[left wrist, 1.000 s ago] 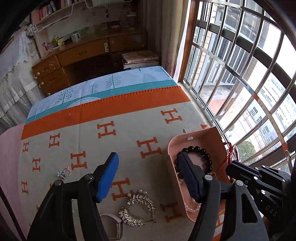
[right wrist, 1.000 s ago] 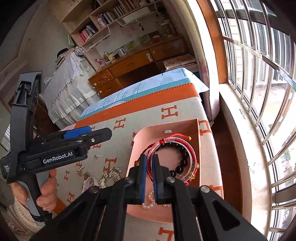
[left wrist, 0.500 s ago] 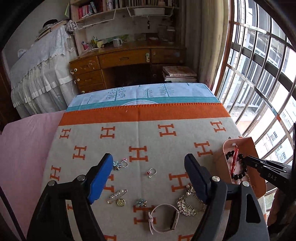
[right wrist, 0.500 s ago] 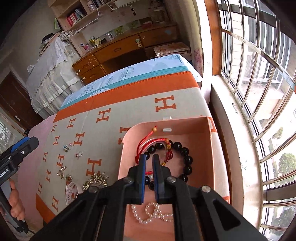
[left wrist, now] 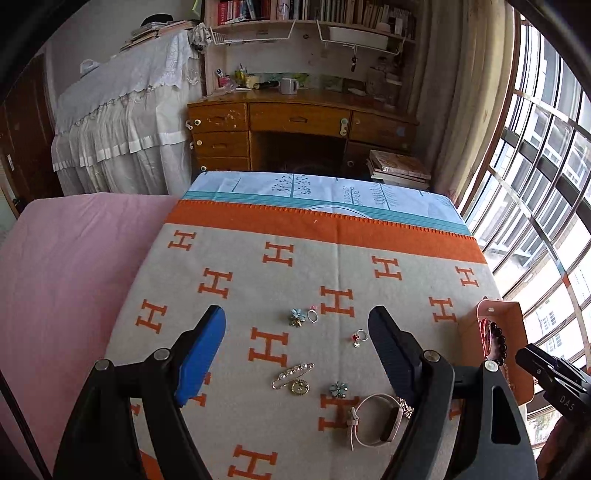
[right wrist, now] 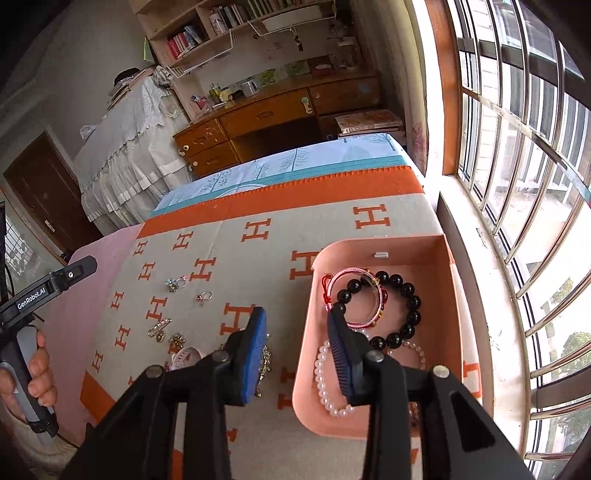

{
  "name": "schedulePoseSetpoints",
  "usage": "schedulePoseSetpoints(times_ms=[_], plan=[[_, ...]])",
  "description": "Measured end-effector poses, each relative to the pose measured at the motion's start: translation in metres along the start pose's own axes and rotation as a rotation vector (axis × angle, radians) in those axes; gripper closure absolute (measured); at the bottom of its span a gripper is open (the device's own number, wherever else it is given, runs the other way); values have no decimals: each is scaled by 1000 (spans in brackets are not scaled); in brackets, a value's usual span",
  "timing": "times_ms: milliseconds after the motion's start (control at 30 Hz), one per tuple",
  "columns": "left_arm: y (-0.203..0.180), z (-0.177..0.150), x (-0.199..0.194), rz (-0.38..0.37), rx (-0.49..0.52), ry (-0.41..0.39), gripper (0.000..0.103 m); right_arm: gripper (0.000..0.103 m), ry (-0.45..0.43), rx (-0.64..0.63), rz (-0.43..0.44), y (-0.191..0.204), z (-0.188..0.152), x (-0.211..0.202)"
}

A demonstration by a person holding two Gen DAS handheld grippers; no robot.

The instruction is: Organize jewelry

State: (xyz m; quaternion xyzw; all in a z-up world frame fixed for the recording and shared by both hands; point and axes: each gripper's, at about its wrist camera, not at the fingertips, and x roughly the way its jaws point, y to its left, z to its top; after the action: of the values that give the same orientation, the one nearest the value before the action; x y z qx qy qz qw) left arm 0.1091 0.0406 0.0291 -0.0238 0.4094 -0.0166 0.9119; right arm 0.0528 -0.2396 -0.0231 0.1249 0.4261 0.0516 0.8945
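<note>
A worn wooden desk with drawers (left wrist: 295, 122) stands beneath crowded bookshelves (left wrist: 314, 11). A white mug (left wrist: 288, 85) sits on it. A stack of books (left wrist: 400, 168) lies beside.

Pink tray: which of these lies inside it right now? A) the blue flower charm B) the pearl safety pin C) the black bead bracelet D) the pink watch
C: the black bead bracelet lies in the pink tray; the other three lie on the blanket outside it.

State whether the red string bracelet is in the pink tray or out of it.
In: the red string bracelet lies inside the pink tray, overlapping the black bead bracelet.
</note>
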Motion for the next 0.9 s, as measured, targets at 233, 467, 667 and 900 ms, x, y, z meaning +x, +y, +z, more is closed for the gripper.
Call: schedulePoseSetpoints(times_ms=[233, 467, 667, 900], plan=[[24, -7, -16, 16, -32, -33, 24, 63, -40, -24, -46, 24, -6, -12], [38, -18, -18, 16, -35, -21, 23, 61, -21, -21, -40, 38, -11, -11], [48, -29, -3, 9, -36, 24, 23, 61, 44, -2, -5, 50, -17, 3], [50, -46, 28, -9, -9, 109, 23, 61, 144, 87, 27, 54, -18, 30]])
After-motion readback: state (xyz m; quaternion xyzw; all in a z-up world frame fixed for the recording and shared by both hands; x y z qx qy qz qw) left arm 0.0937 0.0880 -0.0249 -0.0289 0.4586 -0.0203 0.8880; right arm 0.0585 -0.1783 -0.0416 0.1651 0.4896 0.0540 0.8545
